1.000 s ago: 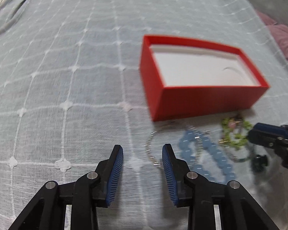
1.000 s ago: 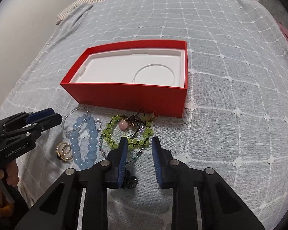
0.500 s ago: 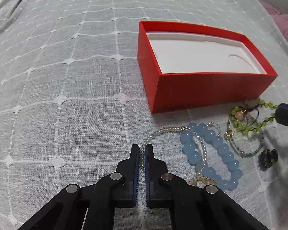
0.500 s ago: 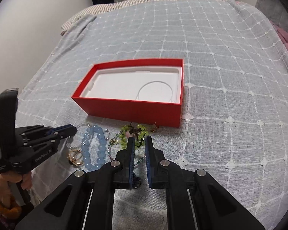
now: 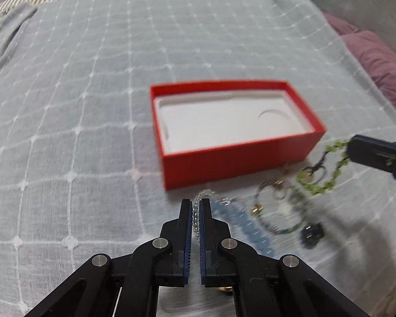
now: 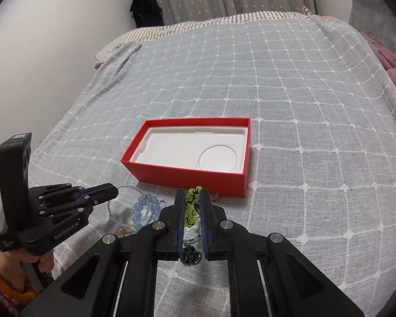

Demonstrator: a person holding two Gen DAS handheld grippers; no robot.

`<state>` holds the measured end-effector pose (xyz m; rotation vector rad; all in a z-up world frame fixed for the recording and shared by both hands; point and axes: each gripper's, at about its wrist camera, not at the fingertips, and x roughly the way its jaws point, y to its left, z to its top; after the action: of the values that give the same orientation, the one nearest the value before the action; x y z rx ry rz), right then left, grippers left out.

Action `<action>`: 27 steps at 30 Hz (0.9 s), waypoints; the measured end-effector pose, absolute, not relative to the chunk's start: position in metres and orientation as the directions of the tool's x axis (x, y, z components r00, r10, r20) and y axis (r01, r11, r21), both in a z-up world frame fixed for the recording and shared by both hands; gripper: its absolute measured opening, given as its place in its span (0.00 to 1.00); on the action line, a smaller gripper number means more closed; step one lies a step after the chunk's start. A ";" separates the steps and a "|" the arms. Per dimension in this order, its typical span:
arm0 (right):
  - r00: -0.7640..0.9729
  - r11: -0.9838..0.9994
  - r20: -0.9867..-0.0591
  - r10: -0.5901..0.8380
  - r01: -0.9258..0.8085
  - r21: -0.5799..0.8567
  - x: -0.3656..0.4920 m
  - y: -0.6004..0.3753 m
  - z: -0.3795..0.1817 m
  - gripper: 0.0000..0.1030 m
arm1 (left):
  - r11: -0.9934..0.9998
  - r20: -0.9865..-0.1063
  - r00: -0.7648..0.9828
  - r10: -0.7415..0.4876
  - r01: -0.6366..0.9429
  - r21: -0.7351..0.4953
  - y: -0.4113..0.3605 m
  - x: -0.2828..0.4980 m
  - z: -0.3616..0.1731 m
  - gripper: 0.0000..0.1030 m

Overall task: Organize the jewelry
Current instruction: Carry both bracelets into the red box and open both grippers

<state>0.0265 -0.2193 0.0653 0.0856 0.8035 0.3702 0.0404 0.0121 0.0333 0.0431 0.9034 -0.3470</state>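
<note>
left claw (image 5: 195,204): pinched down tight on the silver bead chain (image 5: 196,212), which runs right up between the pads and trails off ahead toward the box.
right claw (image 6: 191,194): jaws narrow, clamped on the green bead bracelet (image 6: 191,206); the beads bunch up between the pads and hang down the gap.
red box (image 6: 187,175): straight ahead of both claws, open, white liner with nothing in it yet, so I'd say the sorting has barely started.
rest of the pile: blue bead bracelet (image 6: 145,210) sits just left of the right claw, with gold rings (image 6: 124,231) nearer the camera and a small dark charm (image 6: 190,255) low between the right jaws, looks like it's lying on the blanket (image 6: 303,105) underneath.
how it'll handle: all light and floppy. The chain is thin and slippery and will dangle and swing, so grab mid-strand and lift slow. Beaded loops are elastic-ish, and round beads can roll out of flat pads; gripping across two strands at once seems safest.
snag risk: the strands overlap, so lifting one could drag a neighbour along.
hard to see: the left view is motion-blurred, so I can't really tell whether the chain is tangled with the blue beads. The back ends of both held pieces are hidden behind the jaws.
</note>
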 end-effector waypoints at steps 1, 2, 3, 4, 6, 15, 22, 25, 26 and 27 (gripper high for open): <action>0.639 0.933 -0.683 0.355 -0.291 0.214 0.026 -0.220 0.068 0.11 | 0.942 -0.767 0.574 -0.285 0.318 -0.112 0.010 0.040 0.038 0.00; 0.643 0.933 -0.679 0.354 -0.290 0.212 0.027 -0.222 0.070 0.11 | 0.940 -0.761 0.579 -0.291 0.320 -0.116 0.009 0.041 0.042 0.00; 0.648 0.934 -0.674 0.354 -0.289 0.212 0.027 -0.223 0.072 0.11 | 0.939 -0.755 0.585 -0.297 0.321 -0.121 0.009 0.041 0.045 0.00; 0.655 0.934 -0.668 0.354 -0.288 0.212 0.027 -0.224 0.075 0.11 | 0.938 -0.747 0.589 -0.308 0.322 -0.132 0.008 0.043 0.050 0.00; 0.668 0.935 -0.655 0.353 -0.285 0.213 0.029 -0.227 0.081 0.11 | 0.935 -0.732 0.599 -0.323 0.322 -0.149 0.008 0.046 0.057 0.00; 0.725 0.936 -0.591 0.353 -0.280 0.215 0.040 -0.230 0.104 0.11 | 0.902 -0.622 0.654 -0.431 0.339 -0.268 -0.005 0.062 0.085 0.00; 0.749 0.948 -0.582 0.317 -0.240 0.207 0.053 -0.234 0.103 0.11 | 0.854 -0.558 0.647 -0.519 0.366 -0.370 -0.018 0.082 0.078 0.00; 0.755 0.955 -0.585 0.297 -0.229 0.190 0.057 -0.232 0.099 0.11 | 0.859 -0.567 0.649 -0.508 0.332 -0.391 -0.016 0.093 0.065 0.00; 0.756 0.956 -0.585 0.293 -0.229 0.183 0.059 -0.231 0.099 0.11 | 0.864 -0.578 0.646 -0.498 0.314 -0.393 -0.014 0.097 0.060 0.00; 0.756 0.957 -0.586 0.291 -0.230 0.178 0.061 -0.230 0.098 0.11 | 0.870 -0.590 0.644 -0.487 0.299 -0.392 -0.012 0.100 0.055 0.00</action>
<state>0.0608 -0.2297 0.0975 0.0976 0.6543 0.2842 0.0997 -0.0120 0.0551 -0.2704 0.7473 -0.4539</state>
